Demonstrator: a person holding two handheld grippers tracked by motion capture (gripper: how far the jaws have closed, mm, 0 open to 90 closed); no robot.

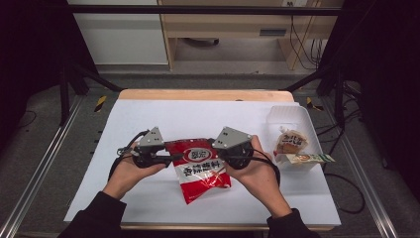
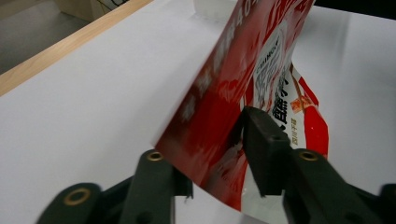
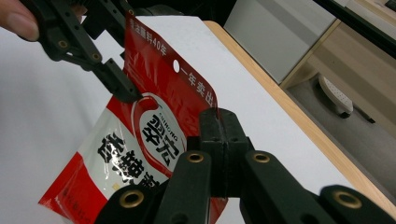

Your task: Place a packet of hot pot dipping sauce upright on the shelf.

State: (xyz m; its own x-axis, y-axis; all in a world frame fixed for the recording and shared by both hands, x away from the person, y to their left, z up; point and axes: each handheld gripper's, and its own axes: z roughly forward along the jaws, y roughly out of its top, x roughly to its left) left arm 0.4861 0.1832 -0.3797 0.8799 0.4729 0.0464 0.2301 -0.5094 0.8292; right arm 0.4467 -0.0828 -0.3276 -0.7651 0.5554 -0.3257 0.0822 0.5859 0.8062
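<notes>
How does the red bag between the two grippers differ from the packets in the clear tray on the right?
The red bag is large and red and white with black print; the two packets are smaller, brownish and pale green. The red bag is gripped at its top corners by the left gripper and the right gripper; the packets lie untouched in the clear tray. All are sealed food packs.

Wooden table, white sheet, clear container at right
</notes>
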